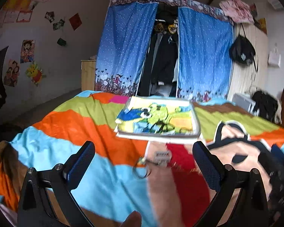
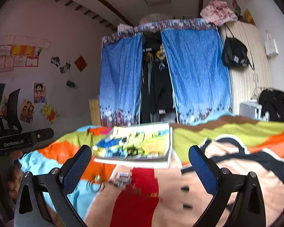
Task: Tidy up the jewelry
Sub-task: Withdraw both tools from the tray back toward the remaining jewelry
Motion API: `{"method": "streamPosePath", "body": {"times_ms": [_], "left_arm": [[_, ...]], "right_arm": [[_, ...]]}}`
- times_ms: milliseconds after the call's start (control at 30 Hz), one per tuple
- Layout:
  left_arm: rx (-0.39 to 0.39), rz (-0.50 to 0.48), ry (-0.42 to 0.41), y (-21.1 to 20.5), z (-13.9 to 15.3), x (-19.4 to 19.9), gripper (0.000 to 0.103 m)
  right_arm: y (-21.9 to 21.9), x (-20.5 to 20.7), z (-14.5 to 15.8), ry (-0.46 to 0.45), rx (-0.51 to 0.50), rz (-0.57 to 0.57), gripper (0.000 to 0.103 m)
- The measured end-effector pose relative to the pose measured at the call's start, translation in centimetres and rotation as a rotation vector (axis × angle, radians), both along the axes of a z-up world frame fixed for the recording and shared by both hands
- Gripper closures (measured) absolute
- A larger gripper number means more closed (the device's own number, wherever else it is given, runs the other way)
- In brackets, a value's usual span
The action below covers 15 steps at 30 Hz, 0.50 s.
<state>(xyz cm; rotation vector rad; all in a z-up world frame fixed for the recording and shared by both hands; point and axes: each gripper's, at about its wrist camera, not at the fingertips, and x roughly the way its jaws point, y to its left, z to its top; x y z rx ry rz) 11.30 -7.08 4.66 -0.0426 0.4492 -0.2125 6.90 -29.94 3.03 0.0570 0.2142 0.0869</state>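
On the bedspread [image 1: 108,172], just short of the cartoon book [image 1: 157,119], lie the jewelry pieces [image 1: 153,160], blurred here. Both tools, left [image 1: 143,162] and right [image 2: 140,167], stand spread apart and empty. Steady yourself, lower one tool squarely over a single piece, then close gently.

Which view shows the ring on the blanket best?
Left wrist: the ring lies central between the open fingers, beside the small box. Right wrist shows it lower left, smaller and more blurred.

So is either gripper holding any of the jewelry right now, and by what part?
Nothing is held. The left gripper and right gripper are both open, above the blurred metal rings on the colourful blanket.
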Motion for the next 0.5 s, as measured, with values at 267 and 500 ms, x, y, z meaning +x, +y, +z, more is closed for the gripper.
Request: {"method": "streamPosePath", "body": {"times_ms": [267, 500], "left_arm": [[0.041, 0.006, 0.091, 1.6, -3.9, -2.6, 0.002], [0.080, 0.012, 0.198, 2.2, -7.2, -2.3, 0.002]], "right_arm": [[1.3, -1.7, -1.7, 0.173, 0.031, -0.026, 0.000], [1.9, -1.4, -4.8, 0.376, 0.068, -0.039, 0.000]]}}
